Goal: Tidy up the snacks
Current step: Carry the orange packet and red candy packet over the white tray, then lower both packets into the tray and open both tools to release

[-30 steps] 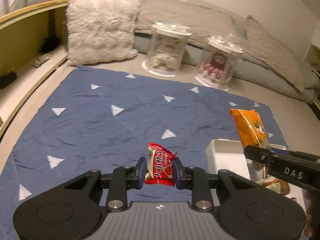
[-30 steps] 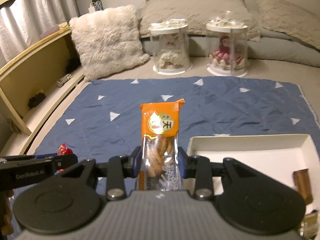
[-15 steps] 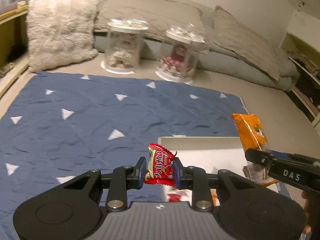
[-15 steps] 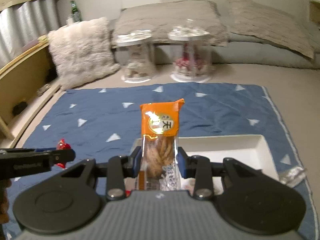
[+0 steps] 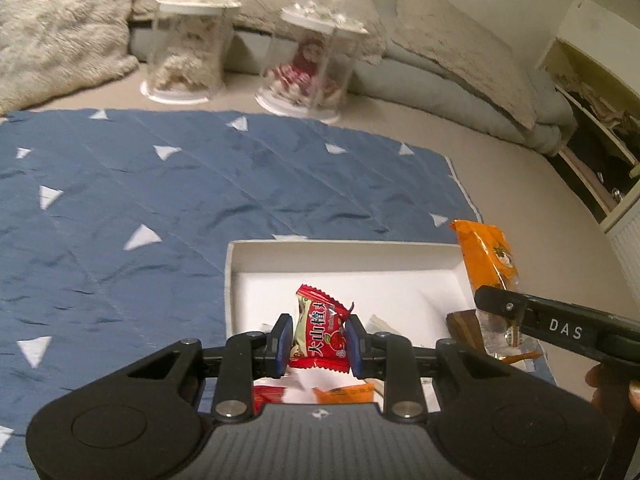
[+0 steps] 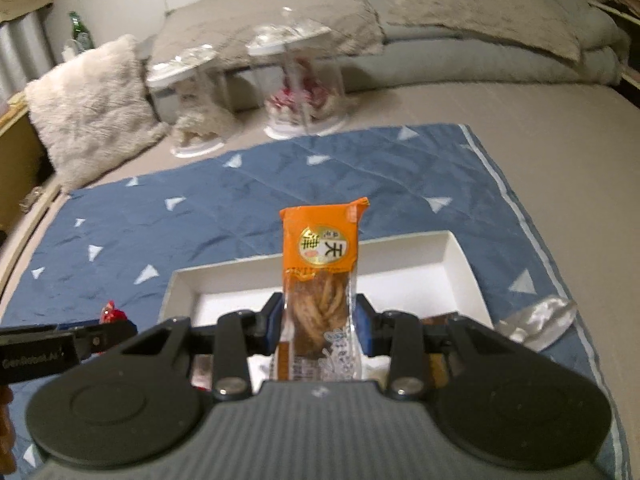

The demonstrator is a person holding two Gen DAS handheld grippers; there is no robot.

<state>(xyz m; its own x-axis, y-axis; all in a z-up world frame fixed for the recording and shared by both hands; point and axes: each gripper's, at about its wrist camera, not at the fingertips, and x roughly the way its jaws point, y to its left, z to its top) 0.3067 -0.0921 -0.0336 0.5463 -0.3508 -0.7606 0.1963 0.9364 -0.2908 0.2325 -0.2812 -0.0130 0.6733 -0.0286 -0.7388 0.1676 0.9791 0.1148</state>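
Behind left gripper, tray contents hidden.

On my feed the left tongs looked like matt black plastic with blue pads, pinching a glossy red foil candy wrapper. The right tongs were the same matt plastic, around an orange packet of shiny film, clear lower down. The white tray looked like smooth matt card. Beneath it lay a creased blue quilted cloth. At twelve o'clock stood clear plastic jars, and at ten a shaggy pillow.
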